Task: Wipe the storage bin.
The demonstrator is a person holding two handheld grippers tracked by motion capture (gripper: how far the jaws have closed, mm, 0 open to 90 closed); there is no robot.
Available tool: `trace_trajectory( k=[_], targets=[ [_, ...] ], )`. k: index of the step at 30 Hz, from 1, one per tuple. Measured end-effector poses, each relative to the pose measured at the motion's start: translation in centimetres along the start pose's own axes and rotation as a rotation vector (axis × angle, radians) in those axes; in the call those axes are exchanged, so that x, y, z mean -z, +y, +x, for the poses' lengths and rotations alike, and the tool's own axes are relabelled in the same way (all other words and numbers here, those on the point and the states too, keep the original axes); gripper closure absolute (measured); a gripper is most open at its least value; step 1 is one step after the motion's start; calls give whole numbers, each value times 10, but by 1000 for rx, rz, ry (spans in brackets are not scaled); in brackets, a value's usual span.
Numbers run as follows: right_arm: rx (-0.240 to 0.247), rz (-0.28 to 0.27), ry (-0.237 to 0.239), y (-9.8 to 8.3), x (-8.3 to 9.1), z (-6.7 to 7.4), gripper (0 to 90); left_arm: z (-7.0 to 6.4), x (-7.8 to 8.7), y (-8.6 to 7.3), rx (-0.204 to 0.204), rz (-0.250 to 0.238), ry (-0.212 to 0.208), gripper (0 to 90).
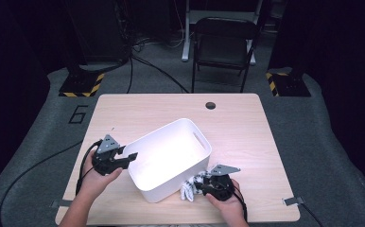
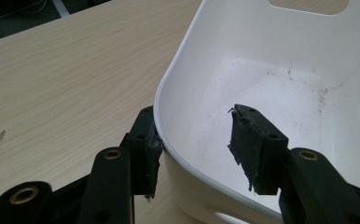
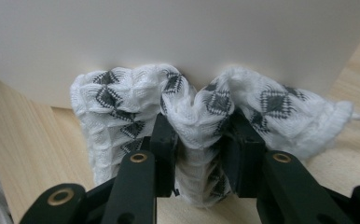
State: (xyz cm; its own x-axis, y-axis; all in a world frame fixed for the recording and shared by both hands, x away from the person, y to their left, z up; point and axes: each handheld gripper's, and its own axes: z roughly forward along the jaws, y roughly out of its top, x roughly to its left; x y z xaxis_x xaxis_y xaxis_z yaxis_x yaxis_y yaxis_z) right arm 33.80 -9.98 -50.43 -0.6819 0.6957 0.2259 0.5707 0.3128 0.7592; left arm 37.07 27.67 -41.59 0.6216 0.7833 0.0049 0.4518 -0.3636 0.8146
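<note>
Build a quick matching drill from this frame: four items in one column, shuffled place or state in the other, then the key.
Items:
1. left tool
2. right tool
3. white bin
4. sock

Places or states:
A. bunched on the table against the bin's outer wall
B. jaws straddling the bin's rim, one outside, one inside
C. sits at an angle in the middle of the table, nothing inside
D. jaws pinching a fold of patterned fabric

Pairs: 1-B, 2-D, 3-C, 4-A
</note>
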Motion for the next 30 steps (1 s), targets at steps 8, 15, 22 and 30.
trace_trajectory(
  k=[8, 15, 22, 30],
  targets=[
    [18, -223, -22, 28, 42, 8, 671, -2, 0, 0, 5, 0, 7, 530],
    [97, -278, -66, 36, 53, 26, 672, -3, -1, 0, -1, -10, 5, 533],
    [87, -228, -44, 27, 39, 15, 679, -3, -1, -1, -4, -13, 0, 530],
    [23, -20, -56, 7, 6, -4, 683, -3, -2, -1, 10, -25, -1, 528]
  ],
)
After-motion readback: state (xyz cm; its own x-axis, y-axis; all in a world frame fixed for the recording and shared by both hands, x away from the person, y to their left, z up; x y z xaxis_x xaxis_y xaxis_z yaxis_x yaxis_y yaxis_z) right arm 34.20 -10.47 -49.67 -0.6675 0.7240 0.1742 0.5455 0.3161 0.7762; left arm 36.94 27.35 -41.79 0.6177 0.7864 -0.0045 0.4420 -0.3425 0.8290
